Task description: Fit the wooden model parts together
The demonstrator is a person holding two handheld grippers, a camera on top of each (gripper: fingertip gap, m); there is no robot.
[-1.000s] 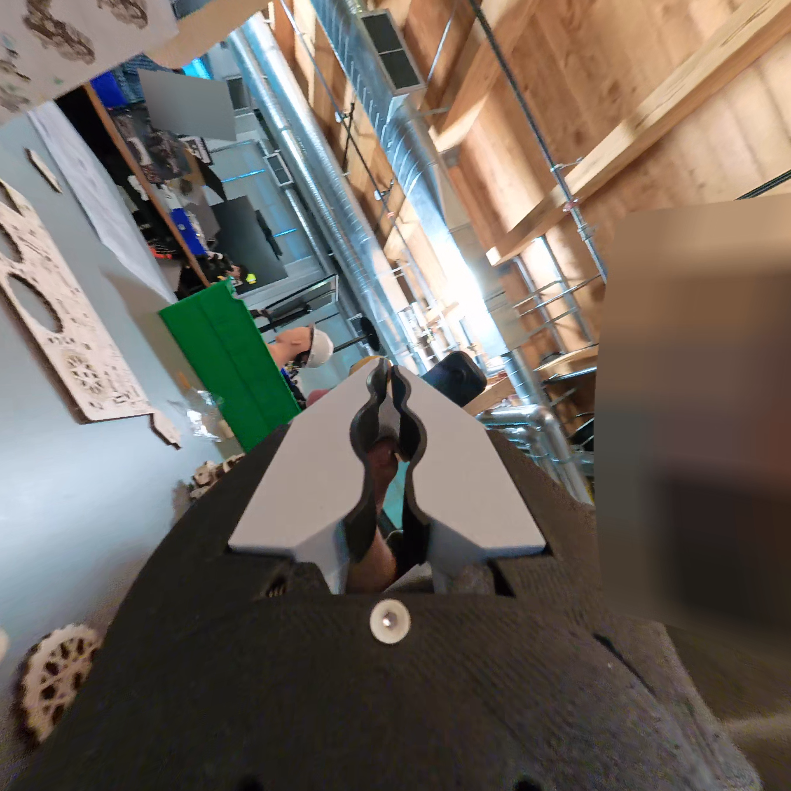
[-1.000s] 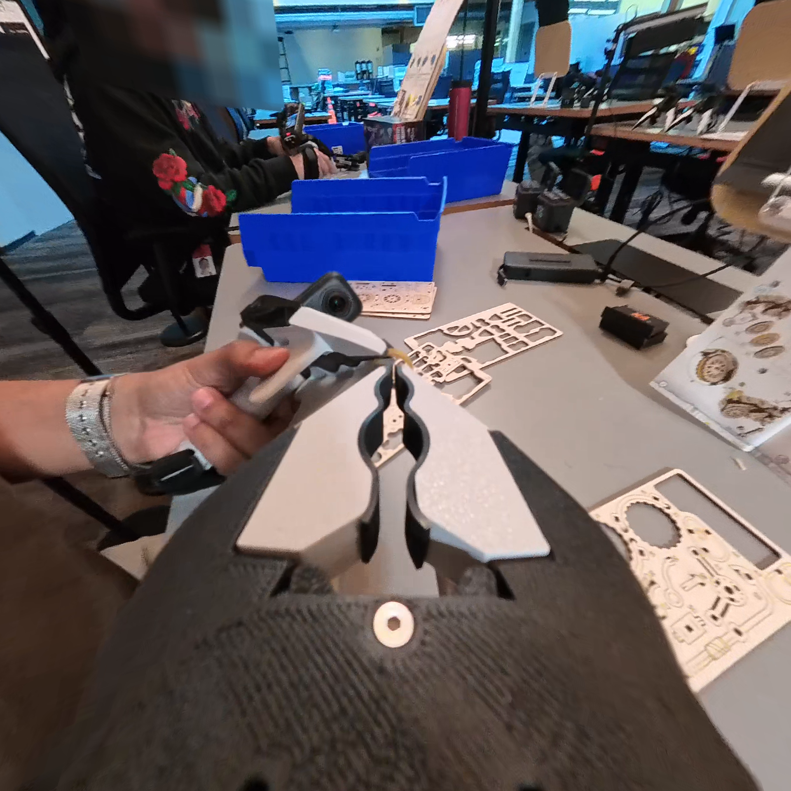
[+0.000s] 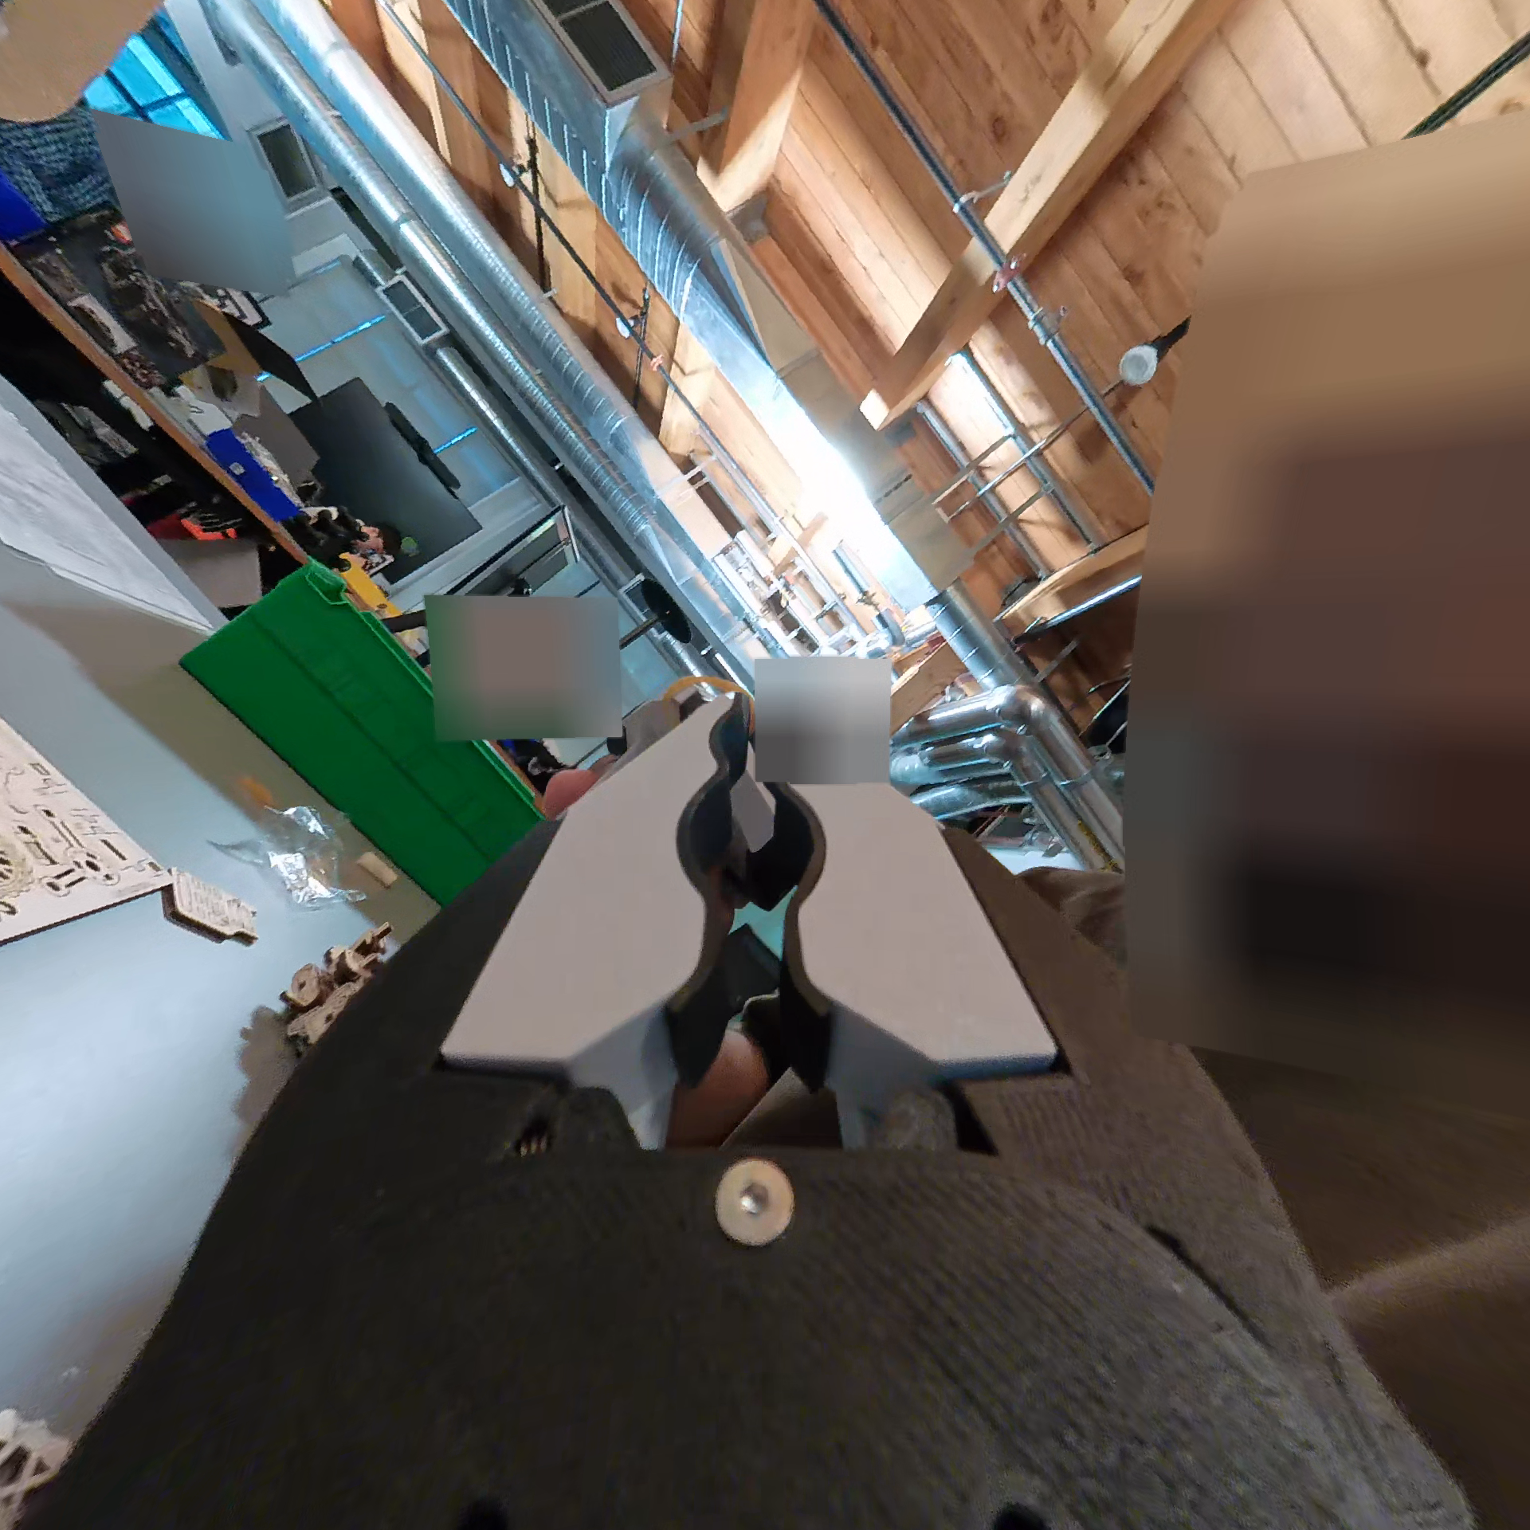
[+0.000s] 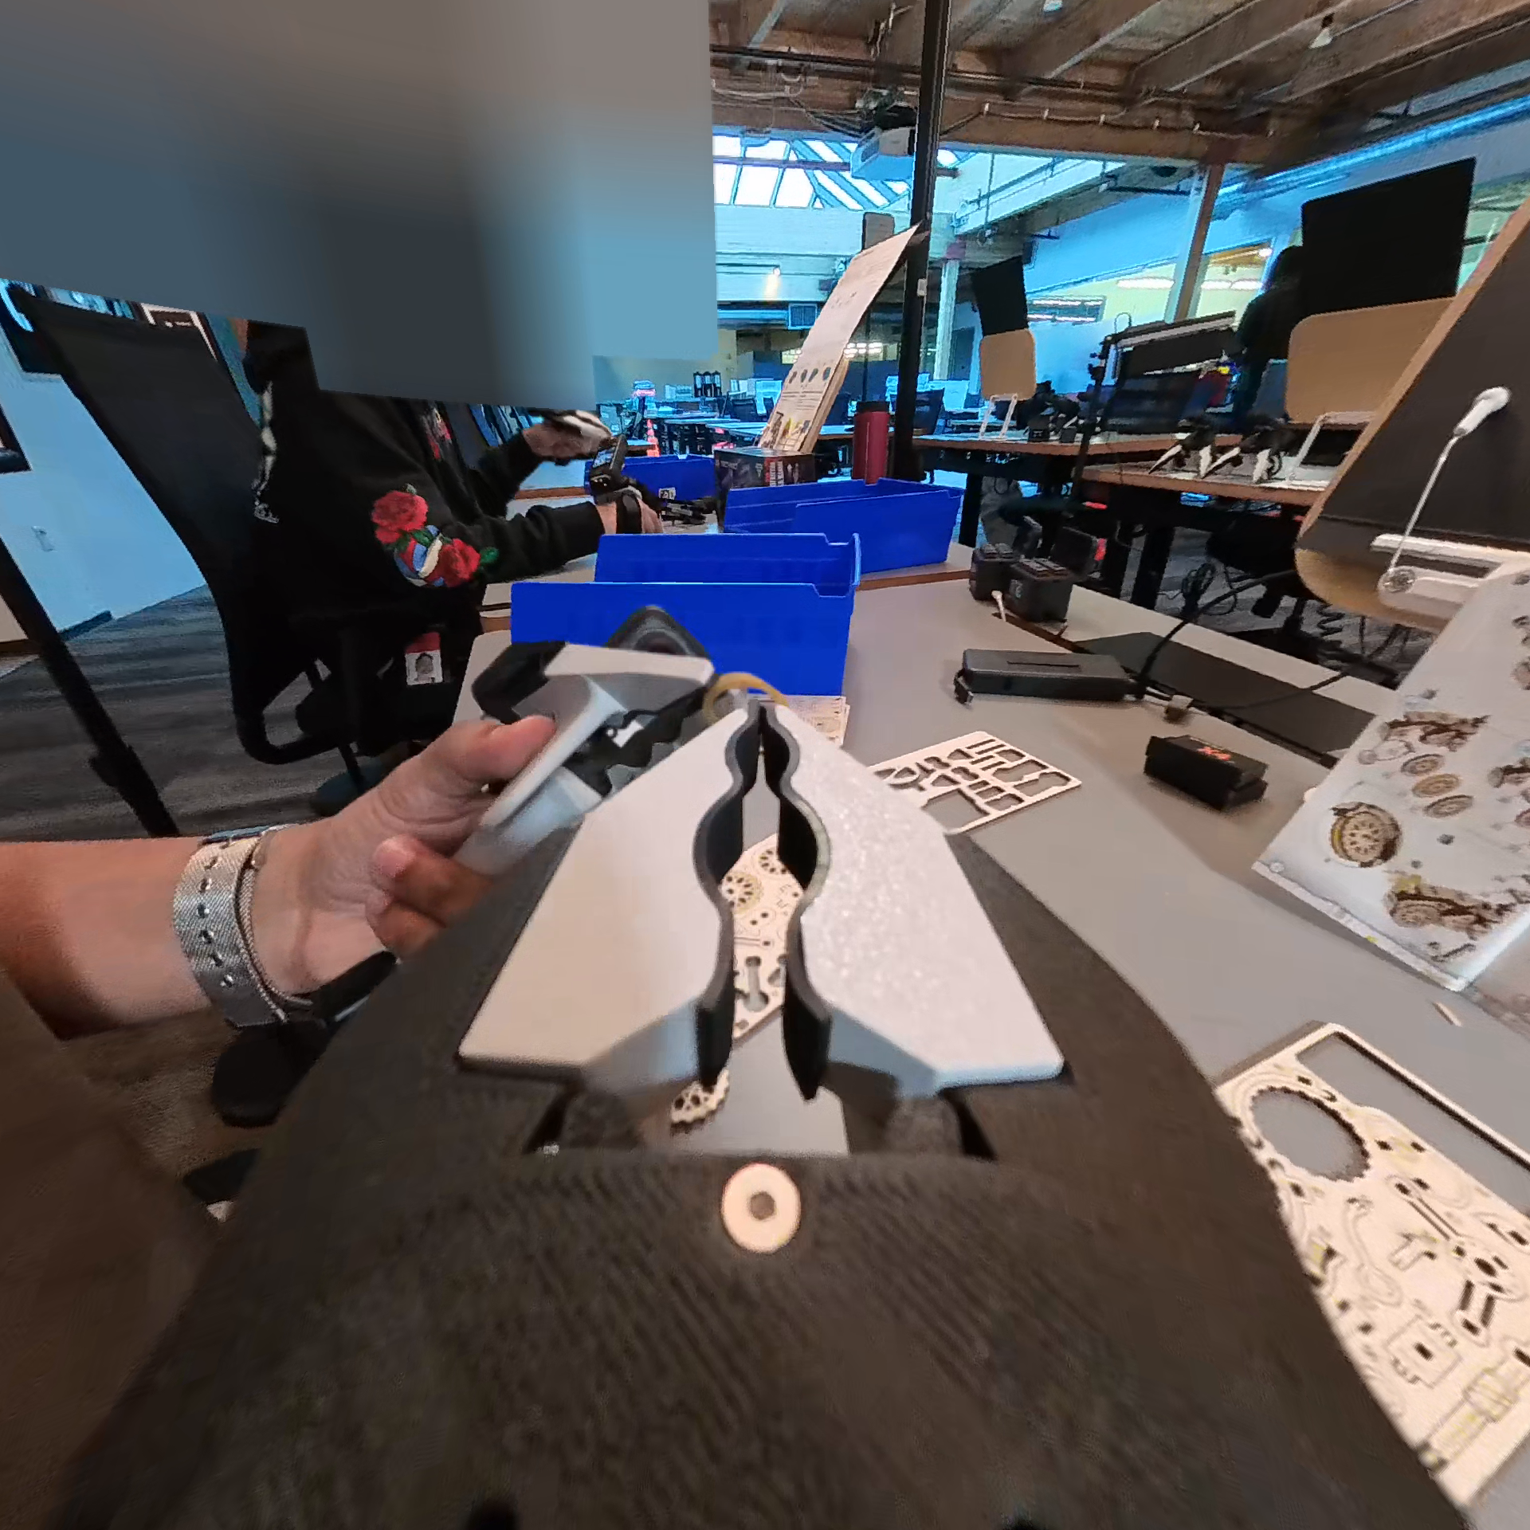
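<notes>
Spreading under everything is the smooth grey table (image 4: 1101,869), the landmark here. On it, behind the grippers, stand glossy blue plastic bins (image 4: 687,613) with notched rims; toward its right edge lies a flat laser-cut plywood sheet (image 4: 1407,1225), pale and riddled with cut-outs, one a large round hole. A second, lacier fretted sheet (image 4: 977,778) lies mid-table, and a gear-patterned sheet (image 4: 757,902) shows through the right gripper's gap. In the left wrist view a ribbed green bin (image 3: 348,712) stands on the table, with a small cluster of assembled wooden gear parts (image 3: 331,985) in front of it.

The left gripper (image 4: 728,704), matte grey with wavy black pads, is raised above the table's near-left corner in a hand (image 4: 389,853) wearing a woven metal band. The right gripper (image 4: 760,720) meets it tip to tip, its fingers clenched together at the tips. A thin yellowish ring-shaped piece (image 4: 737,685) sits where the two grippers meet; whose fingers grasp it, and whether the left gripper's fingers are clenched, I cannot tell.
</notes>
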